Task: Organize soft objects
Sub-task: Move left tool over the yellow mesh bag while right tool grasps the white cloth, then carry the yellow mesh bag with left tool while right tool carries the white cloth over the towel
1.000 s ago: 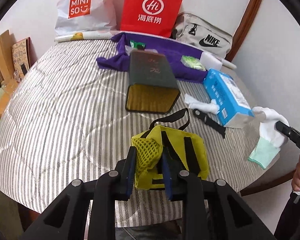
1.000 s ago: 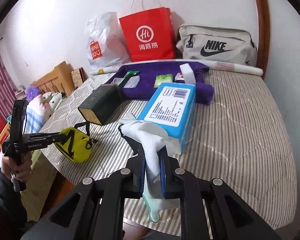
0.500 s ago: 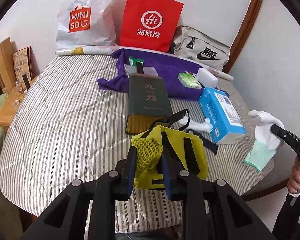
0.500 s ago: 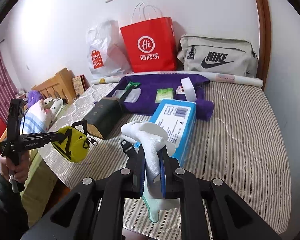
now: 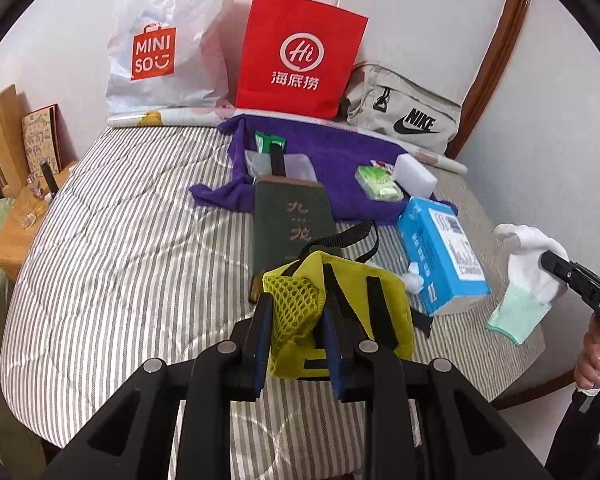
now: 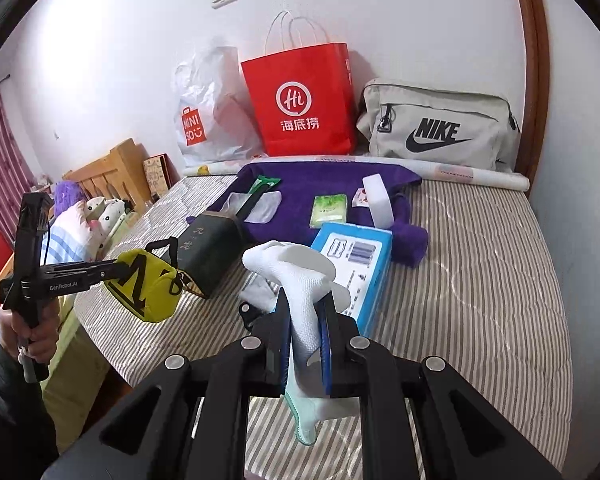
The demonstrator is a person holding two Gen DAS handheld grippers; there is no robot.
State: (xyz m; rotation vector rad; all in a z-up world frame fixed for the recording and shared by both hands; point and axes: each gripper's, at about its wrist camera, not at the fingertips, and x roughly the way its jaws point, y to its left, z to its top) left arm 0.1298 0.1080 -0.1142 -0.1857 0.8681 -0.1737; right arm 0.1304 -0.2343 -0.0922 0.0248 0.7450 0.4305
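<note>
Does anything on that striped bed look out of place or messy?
Yes. The purple towel lies rumpled by the wall with small packets scattered on it, the dark green box is tipped on its side, and a lone white sock lies against the blue tissue pack.

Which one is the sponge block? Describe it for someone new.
Find the purple towel spread before the red paper bag. On its right end stands a plain white rectangular foam block, beside the green tissue packet; it alone is unprinted.
</note>
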